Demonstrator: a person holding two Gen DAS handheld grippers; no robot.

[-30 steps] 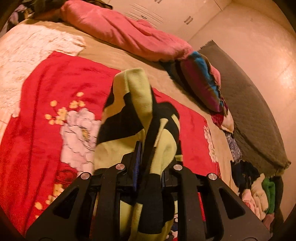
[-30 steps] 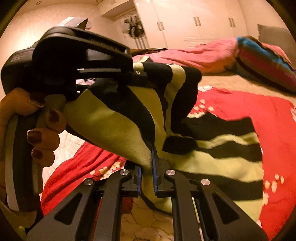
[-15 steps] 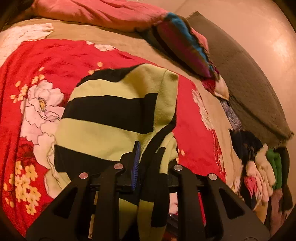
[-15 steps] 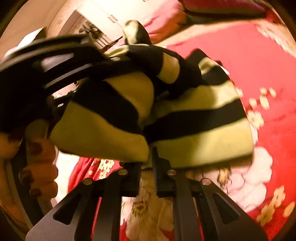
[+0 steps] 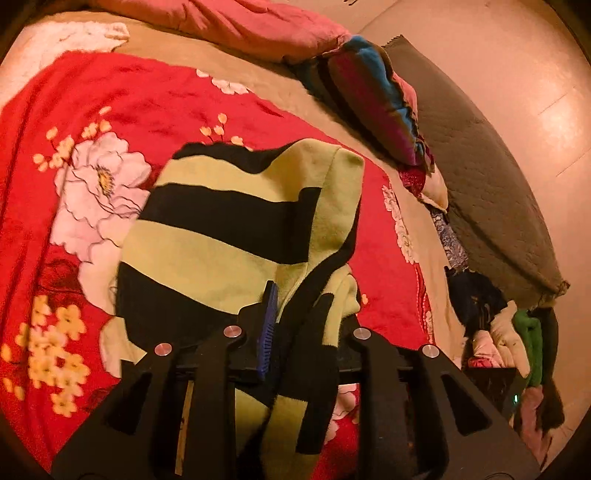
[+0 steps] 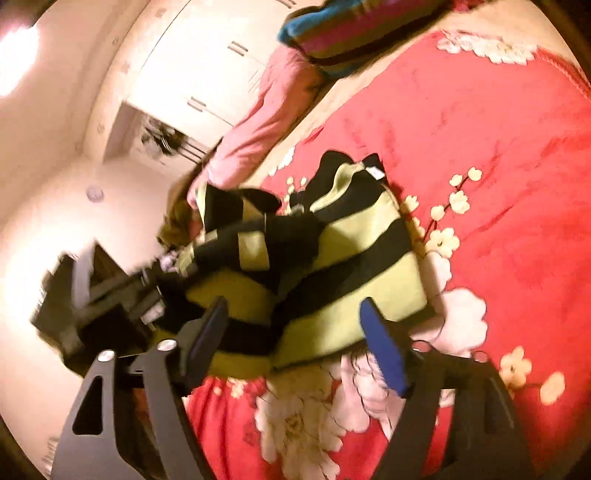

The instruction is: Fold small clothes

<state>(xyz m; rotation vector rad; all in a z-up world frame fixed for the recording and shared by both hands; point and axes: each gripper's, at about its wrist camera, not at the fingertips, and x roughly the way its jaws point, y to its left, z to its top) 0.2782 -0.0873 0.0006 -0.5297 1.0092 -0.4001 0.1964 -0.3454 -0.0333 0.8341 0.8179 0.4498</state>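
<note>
Striped garment (image 5: 236, 229) on floral blanket (image 5: 92, 122), clothes pile (image 5: 509, 332) beside

Left wrist view: close above striped garment (image 5: 236, 229), angled down across red floral blanket (image 5: 122, 110) toward pink bolster (image 5: 236, 22) at blanket's far end; grey mat (image 5: 480, 192) beyond blanket's right edge. Right wrist view: rolled sideways and blurred, low over red floral blanket (image 6: 498, 147), close behind striped garment (image 6: 351, 258), facing white wardrobe (image 6: 207, 62). Shared: garment, blanket, bolster, multicoloured cushion (image 5: 373, 99).
</note>
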